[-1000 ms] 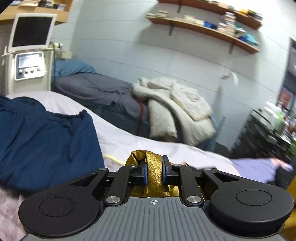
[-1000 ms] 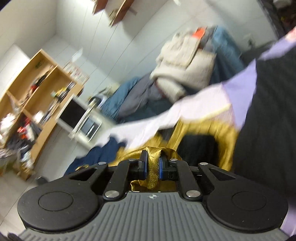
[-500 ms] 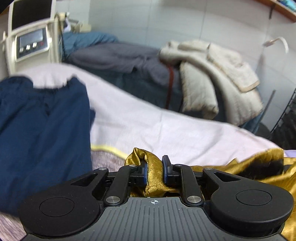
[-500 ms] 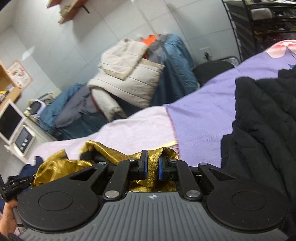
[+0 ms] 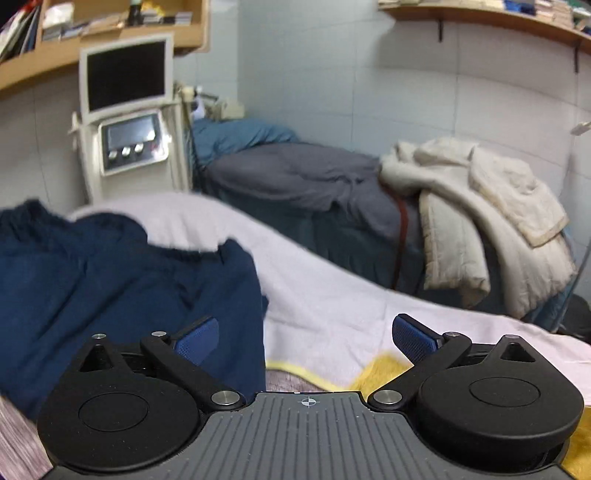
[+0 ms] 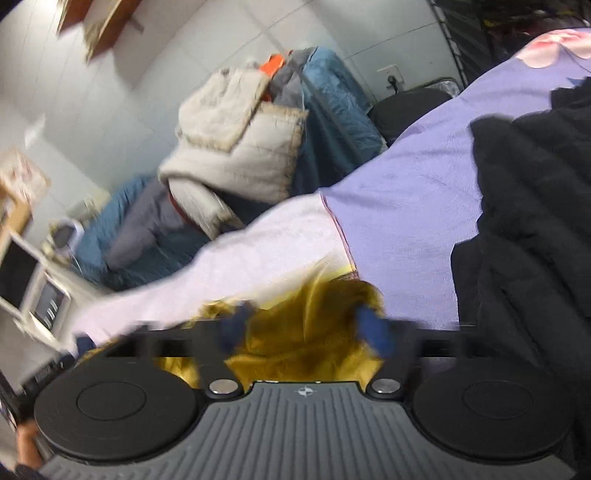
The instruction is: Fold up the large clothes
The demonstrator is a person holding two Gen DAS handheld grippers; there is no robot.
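Tools (image 5: pixel 306 338) (image 6: pixel 304 328) tilt down over gold garment (image 6: pixel 306 332), jaws opening.

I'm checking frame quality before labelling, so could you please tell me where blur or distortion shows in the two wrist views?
Left wrist view: mostly sharp, with fisheye bending of the shelf; the opening left gripper is crisp, nothing between its pads. Right wrist view: motion blur throughout, worst on the opening right gripper and its fingertips, smeared over the gold cloth.
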